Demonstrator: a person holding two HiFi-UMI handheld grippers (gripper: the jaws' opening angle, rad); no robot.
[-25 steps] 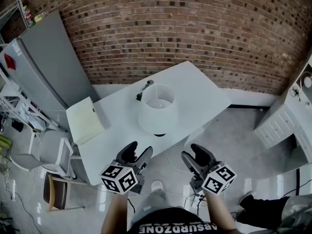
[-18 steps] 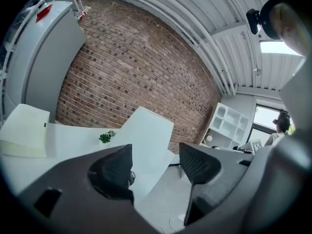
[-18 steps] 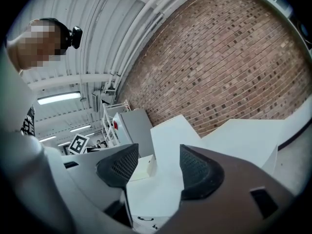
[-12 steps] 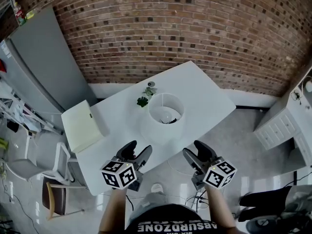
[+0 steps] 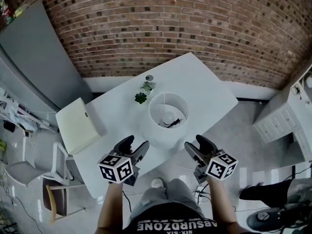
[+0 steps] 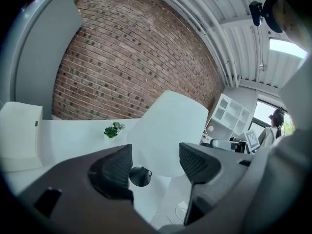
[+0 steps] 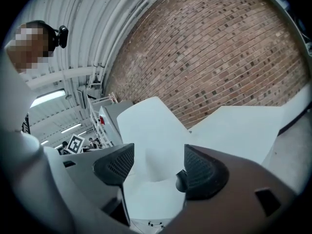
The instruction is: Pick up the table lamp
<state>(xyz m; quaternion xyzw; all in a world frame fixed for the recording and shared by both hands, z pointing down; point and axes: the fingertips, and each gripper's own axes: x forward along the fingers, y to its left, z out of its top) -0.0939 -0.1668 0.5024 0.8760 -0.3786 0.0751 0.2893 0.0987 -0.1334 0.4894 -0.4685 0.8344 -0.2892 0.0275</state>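
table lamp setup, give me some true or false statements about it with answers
1. The table lamp stands on the white table. True.
2. The left gripper is shut on the lamp. False: its jaws stand apart, short of the lamp.
3. A small green plant sits on the table beyond the lamp. True.
4. The right gripper is shut. False: its jaws have just been opening and stand wide, nothing between them.
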